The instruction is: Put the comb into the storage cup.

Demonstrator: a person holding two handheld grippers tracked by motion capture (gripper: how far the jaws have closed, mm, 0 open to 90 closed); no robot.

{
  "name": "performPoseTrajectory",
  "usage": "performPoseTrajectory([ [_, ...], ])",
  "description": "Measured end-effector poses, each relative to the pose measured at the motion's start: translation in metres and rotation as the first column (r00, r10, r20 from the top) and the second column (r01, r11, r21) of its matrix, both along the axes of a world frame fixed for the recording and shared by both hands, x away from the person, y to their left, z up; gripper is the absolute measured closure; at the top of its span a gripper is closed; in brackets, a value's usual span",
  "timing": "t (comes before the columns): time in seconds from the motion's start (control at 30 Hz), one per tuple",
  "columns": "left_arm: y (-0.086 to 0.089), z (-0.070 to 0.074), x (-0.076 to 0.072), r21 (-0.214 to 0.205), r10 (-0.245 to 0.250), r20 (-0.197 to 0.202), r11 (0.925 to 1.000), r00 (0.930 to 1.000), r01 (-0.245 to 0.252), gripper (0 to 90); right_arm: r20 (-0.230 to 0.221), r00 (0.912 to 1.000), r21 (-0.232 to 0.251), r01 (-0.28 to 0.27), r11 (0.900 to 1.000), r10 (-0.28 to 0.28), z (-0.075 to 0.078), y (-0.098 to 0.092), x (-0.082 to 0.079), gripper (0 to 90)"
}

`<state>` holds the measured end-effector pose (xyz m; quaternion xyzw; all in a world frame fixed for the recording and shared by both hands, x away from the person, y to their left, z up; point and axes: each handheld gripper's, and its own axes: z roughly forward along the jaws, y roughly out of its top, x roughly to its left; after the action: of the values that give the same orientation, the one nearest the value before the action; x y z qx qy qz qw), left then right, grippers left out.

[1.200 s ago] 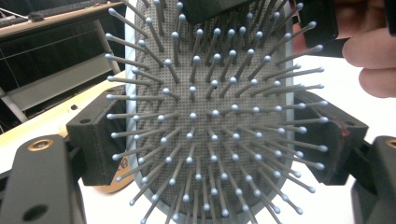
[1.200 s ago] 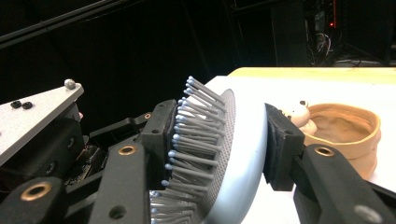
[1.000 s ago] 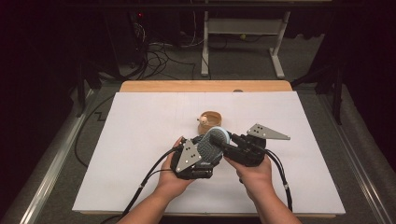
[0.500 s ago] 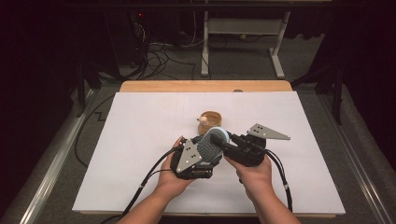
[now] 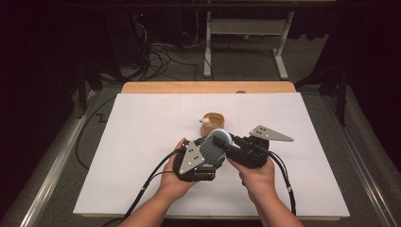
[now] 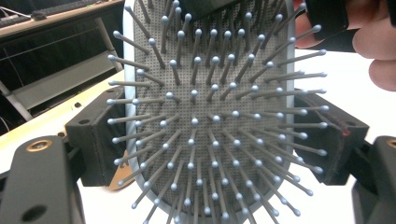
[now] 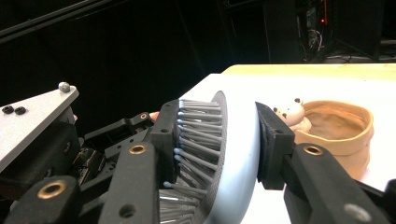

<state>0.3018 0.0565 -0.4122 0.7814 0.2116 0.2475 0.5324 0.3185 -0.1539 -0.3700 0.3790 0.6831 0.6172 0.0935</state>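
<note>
A light blue paddle hairbrush (image 5: 216, 147) with grey ball-tipped bristles is held up over the near middle of the white table between both hands. My left gripper (image 5: 208, 153) is shut on the brush head (image 6: 205, 93), one black pad (image 6: 95, 135) against each side rim, the bristles facing its camera. My right gripper (image 5: 223, 141) comes in from the right and is shut on the same brush (image 7: 238, 154): one pad presses into the bristles, the other (image 7: 275, 144) lies on the smooth back. The brush handle is hidden.
A small tan bowl (image 5: 213, 121) with a little toy bear (image 7: 292, 112) at its rim stands just beyond the grippers. The white sheet (image 5: 142, 137) covers a wooden table (image 5: 208, 87). A white desk frame (image 5: 246, 28) and cables stand on the floor behind.
</note>
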Motion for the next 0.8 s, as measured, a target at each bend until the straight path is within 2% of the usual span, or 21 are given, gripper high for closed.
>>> performPoseTrajectory([
  [0.2,0.001,0.0004,0.0011,0.0,0.005,-0.007,1.0,1.0,-0.005,19.5,0.0,1.0,-0.003,0.003,1.0,-0.003,0.0005,0.0016,0.0012,60.3],
  [0.67,0.0019,0.0003,0.004,-0.028,-0.009,-0.043,0.9996,0.999,0.008,19.2,0.005,0.9999,-0.01,0.009,0.9999,-0.009,0.001,0.0032,0.0014,60.4],
  [0.8,0.0035,0.0,0.0063,-0.052,-0.018,-0.074,0.9986,0.9971,0.014,18.2,0.007,0.9999,-0.009,0.009,0.9999,-0.009,0.0015,0.0035,0.0013,60.4],
])
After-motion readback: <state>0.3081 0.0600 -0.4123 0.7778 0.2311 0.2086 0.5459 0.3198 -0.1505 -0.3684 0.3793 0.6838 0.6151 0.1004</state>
